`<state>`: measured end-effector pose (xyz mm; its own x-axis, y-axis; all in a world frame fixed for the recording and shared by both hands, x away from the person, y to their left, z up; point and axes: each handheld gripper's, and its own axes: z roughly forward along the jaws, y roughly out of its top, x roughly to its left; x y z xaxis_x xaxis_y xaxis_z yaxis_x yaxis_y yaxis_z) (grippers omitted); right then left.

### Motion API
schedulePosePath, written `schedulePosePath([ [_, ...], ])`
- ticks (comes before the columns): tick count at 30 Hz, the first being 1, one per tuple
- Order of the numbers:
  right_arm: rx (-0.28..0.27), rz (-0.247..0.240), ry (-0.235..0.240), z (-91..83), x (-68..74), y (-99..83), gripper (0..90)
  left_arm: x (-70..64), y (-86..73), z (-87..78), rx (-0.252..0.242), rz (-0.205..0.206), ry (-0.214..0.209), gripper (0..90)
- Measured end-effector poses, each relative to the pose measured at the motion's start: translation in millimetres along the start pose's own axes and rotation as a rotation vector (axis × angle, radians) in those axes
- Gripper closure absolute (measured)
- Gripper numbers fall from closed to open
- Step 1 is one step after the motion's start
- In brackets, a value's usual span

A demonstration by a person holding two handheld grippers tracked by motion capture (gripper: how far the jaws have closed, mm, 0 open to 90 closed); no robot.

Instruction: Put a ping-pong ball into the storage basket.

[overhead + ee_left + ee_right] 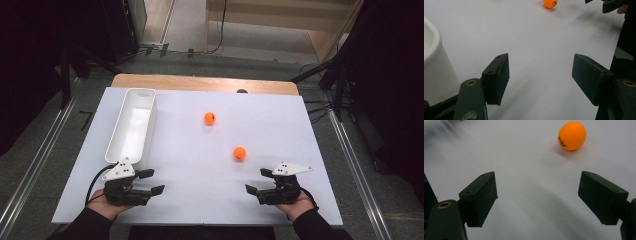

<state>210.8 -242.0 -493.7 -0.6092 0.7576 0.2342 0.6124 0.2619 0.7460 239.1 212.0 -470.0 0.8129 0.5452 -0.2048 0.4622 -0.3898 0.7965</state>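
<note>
Both claws, left claw (153, 181) and right claw (257, 181), spread at counter's near edge; I judge nearer ball (239, 153) light, rolls easily, pinch across middle.

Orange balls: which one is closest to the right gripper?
The nearer orange ball, lying just ahead of the right gripper. The other orange ball sits farther back, toward the middle of the table, beside the white bin.

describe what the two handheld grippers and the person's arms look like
Both the left gripper and right gripper are black, with two blocky rectangular jaws, brass-coloured pivot bushings, and a grey three-cornered plate on top. A black cable trails from each. The person wears dark long sleeves.
</note>
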Motion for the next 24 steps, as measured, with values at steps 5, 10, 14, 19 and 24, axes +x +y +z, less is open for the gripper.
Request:
schedulePosePath([
  [5, 0.003, 0.0, -0.001, 0.1, 0.2, -0.1, 14.1, -0.2, 0.1, 0.3, 0.002, -0.005, -0.002, 30.7],
  [10, 0.008, -0.007, -0.001, 0.1, 0.1, -0.1, 14.1, -0.2, 0.1, 0.7, 0.003, -0.008, 0.0, 30.7],
  [14, 0.003, -0.011, -0.002, 0.7, -0.1, -0.1, 14.1, -0.6, 0.1, 1.8, 0.002, -0.006, -0.001, 30.7],
  [19, 0.008, -0.008, -0.002, 0.1, -0.1, -0.2, 14.1, -0.7, 0.2, 2.1, 0.002, -0.005, 0.002, 30.7],
  [24, 0.008, -0.016, 0.001, 0.6, 0.0, -0.1, 14.1, -0.7, 0.3, 2.5, 0.006, 0.0, 0.005, 30.7],
])
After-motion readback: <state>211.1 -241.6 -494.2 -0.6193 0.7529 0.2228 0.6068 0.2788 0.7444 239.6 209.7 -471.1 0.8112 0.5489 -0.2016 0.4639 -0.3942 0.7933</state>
